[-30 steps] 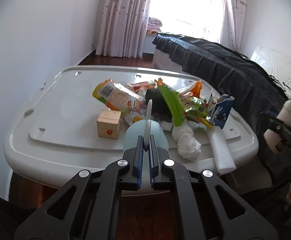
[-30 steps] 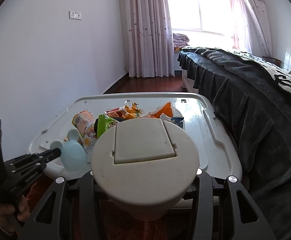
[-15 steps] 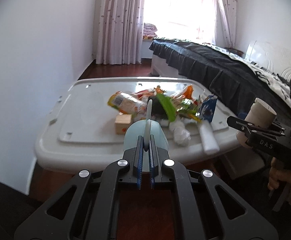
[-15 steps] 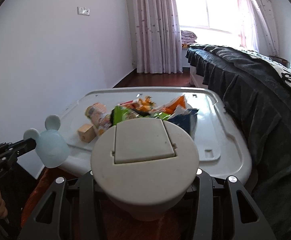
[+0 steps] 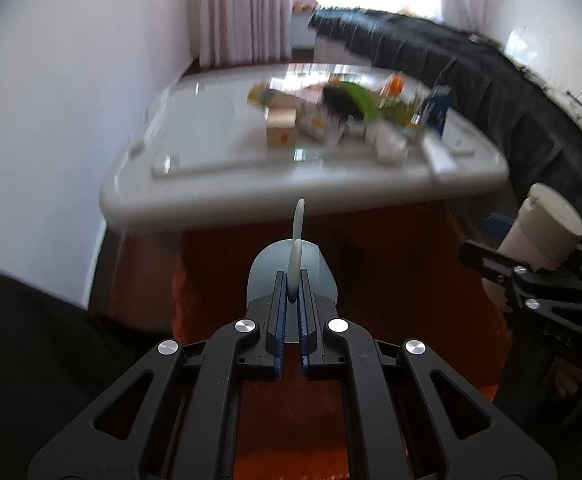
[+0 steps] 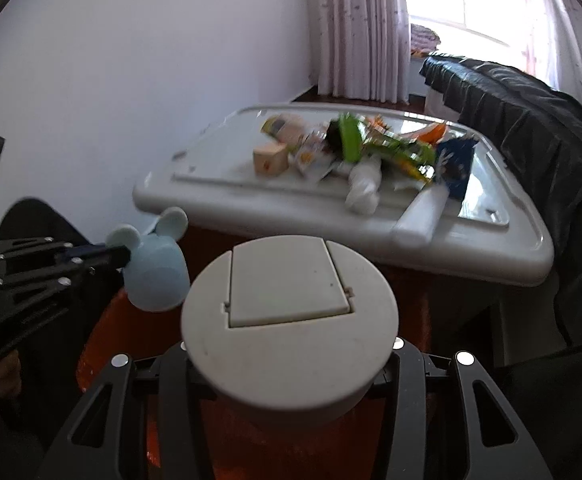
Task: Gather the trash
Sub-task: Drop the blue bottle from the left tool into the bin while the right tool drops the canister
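My left gripper [image 5: 292, 300] is shut on the ear of a pale blue mouse-eared cup [image 5: 291, 268], also seen in the right wrist view [image 6: 153, 272], held over the floor below the table edge. My right gripper [image 6: 291, 364] is shut on a small beige trash bin with a flap lid [image 6: 289, 316], also seen in the left wrist view [image 5: 543, 228]. A pile of trash [image 6: 371, 148] lies on the white table [image 6: 251, 208]: wrappers, crumpled tissue [image 6: 365, 186], a foam tube [image 6: 421, 216] and a wooden block [image 6: 271, 160].
A bed with a dark cover [image 6: 531, 108] stands right of the table. A white wall [image 6: 111, 80] is on the left, curtains [image 6: 363, 28] and a window at the back. An orange-red rug [image 5: 391, 264] covers the floor below both grippers.
Both grippers have pulled back and down from the table with the cup and bin still held. The table and trash now look farther away and blurred.
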### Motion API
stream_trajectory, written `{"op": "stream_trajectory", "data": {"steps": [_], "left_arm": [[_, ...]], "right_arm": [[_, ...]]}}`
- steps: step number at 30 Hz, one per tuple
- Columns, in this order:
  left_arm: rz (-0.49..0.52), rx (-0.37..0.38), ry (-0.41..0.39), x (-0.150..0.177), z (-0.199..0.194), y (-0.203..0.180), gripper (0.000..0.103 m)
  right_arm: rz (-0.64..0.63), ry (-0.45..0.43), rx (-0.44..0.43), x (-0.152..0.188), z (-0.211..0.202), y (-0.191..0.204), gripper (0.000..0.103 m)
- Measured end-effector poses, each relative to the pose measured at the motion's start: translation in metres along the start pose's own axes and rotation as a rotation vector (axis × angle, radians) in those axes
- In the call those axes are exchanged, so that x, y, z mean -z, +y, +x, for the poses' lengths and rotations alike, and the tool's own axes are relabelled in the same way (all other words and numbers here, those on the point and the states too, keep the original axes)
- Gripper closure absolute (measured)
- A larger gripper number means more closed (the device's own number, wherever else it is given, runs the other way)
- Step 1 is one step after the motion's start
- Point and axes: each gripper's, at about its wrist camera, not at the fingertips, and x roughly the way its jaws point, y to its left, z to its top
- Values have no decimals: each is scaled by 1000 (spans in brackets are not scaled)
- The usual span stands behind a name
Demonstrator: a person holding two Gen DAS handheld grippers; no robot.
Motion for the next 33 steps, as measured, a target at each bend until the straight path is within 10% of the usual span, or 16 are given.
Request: {"op": "stream_trajectory", "data": {"steps": [13,15,16,17,33], "left_arm": [[-82,-24,264,23,61,15,96],[-75,-59,309,24,68,15,63],[-71,-81,324,23,69,15,31],[-68,-93,319,22,68,15,26],[-17,-90,303,10,66,1,24]], "right_arm": [[21,116,54,10,31,4,53],[34,136,99,11,36,0,25],[47,130,102,11,35,-2,25],[61,126,96,10,34,-5,25],[235,33,134,-34,21,-61,25]]}}
